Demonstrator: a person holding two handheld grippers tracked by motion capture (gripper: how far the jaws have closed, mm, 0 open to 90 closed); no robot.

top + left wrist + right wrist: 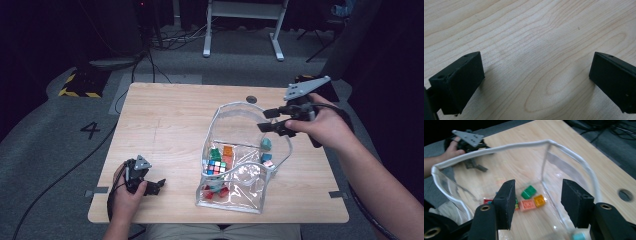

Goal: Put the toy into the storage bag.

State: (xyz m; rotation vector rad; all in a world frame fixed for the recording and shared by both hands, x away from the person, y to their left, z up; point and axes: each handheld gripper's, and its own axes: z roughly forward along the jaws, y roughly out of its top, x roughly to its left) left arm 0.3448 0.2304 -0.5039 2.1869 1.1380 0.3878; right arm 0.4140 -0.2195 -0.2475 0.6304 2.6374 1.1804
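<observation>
A clear plastic pouch with white piping point(239, 150) stands open on the near right part of the pale wooden table point(165, 120), holding small coloured toy bricks point(220, 157) and a multicoloured puzzle cube point(215, 167). The right gripper point(270, 120) hangs above the pouch's far right rim, its jaws apart with nothing between them. The left gripper point(156, 187) rests at the near left of the table, well apart from the pouch, jaws spread wide over bare wood.
</observation>
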